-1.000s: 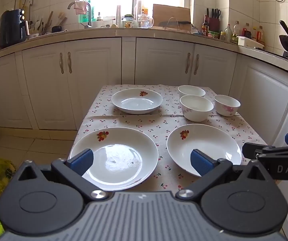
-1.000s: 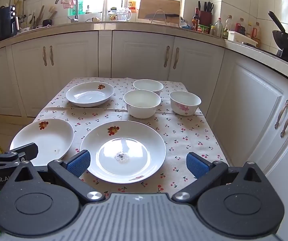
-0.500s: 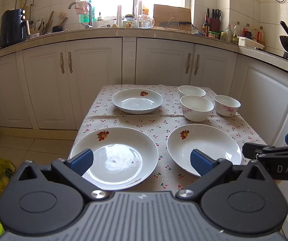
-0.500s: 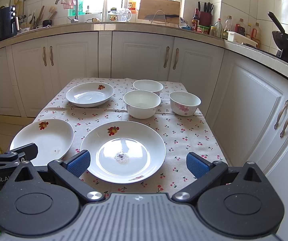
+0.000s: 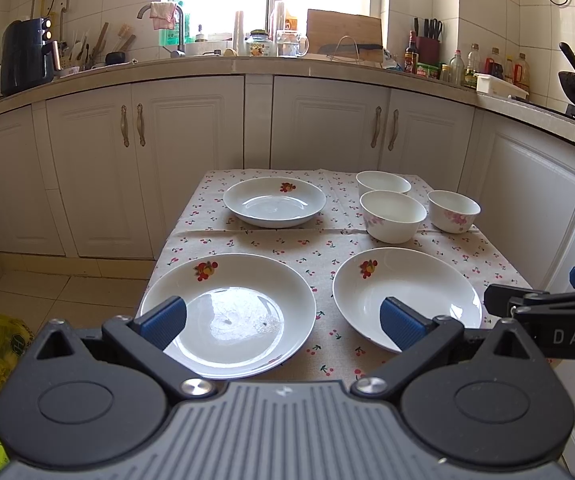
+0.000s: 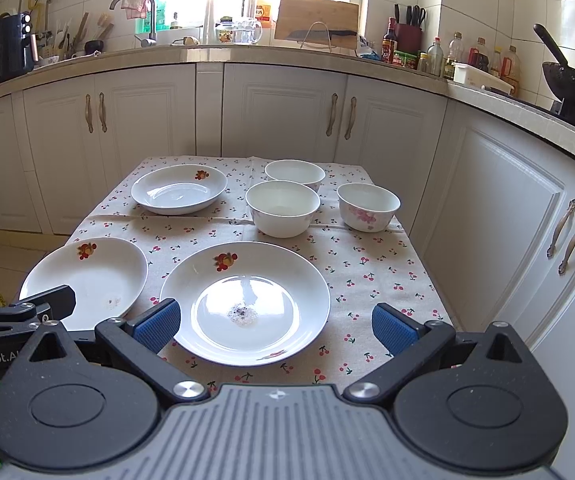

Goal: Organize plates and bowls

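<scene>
1. While both hover at the tabletop (image 6: 367, 276) edge, left gripper (image 5: 283, 320) and right gripper (image 6: 273, 322) jaws gape wide, empty.
2. Three plates: two nearest the grippers, one behind.
3. Three bowls (image 6: 283, 208) right of the far plate (image 6: 179, 189).

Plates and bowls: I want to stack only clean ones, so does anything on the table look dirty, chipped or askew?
The near right plate has dark specks at its centre, and the near left plate has a faint brownish smudge. No chips show, and the three bowls sit upright.

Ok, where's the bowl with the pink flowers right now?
The pink-flowered bowl sits at the table's far right in both views, just right of the two plain white bowls.
</scene>
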Demonstrator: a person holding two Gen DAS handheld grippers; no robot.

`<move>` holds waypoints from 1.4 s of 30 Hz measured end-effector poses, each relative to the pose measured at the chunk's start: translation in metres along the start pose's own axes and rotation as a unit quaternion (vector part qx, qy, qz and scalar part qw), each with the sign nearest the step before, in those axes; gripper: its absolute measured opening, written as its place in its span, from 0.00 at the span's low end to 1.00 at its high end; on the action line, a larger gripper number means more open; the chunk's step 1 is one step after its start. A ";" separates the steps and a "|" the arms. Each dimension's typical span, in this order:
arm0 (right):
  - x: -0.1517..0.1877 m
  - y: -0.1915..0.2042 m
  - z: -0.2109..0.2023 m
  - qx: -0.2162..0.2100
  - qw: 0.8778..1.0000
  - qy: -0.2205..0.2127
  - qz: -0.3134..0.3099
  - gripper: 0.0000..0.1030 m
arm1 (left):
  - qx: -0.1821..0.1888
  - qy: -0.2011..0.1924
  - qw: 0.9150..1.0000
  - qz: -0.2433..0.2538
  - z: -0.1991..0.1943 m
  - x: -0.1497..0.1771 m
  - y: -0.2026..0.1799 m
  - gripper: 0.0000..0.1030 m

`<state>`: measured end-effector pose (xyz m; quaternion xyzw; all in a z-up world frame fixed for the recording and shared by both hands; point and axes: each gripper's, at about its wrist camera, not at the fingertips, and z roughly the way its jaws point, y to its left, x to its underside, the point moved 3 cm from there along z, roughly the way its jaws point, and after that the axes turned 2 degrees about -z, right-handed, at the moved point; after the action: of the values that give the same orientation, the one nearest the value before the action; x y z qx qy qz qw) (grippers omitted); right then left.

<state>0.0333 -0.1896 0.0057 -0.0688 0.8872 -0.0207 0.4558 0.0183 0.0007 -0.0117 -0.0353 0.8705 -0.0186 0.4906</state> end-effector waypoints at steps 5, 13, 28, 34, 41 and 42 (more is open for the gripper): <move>0.000 0.000 0.000 0.000 1.000 -0.001 0.000 1.00 | 0.000 -0.001 1.000 0.000 0.000 0.000 0.000 0.99; 0.000 -0.001 -0.001 0.001 1.000 -0.002 -0.001 1.00 | 0.000 -0.001 1.000 0.000 0.000 0.000 0.000 0.99; 0.000 0.000 -0.001 0.002 1.000 -0.004 -0.001 1.00 | 0.000 -0.002 1.000 0.000 -0.001 -0.001 -0.001 0.99; -0.001 0.000 -0.002 0.004 1.000 -0.005 -0.003 1.00 | -0.001 -0.001 1.000 0.001 -0.001 -0.001 -0.001 0.99; -0.001 0.001 -0.002 0.005 1.000 -0.005 -0.004 1.00 | -0.001 -0.002 1.000 0.001 -0.001 -0.001 -0.001 0.99; -0.001 0.000 -0.002 0.004 1.000 -0.004 -0.004 1.00 | -0.001 -0.003 1.000 0.001 -0.001 -0.001 -0.001 0.99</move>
<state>0.0327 -0.1890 0.0075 -0.0702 0.8849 -0.0258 0.4598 0.0181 0.0001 -0.0109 -0.0347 0.8692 -0.0166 0.4929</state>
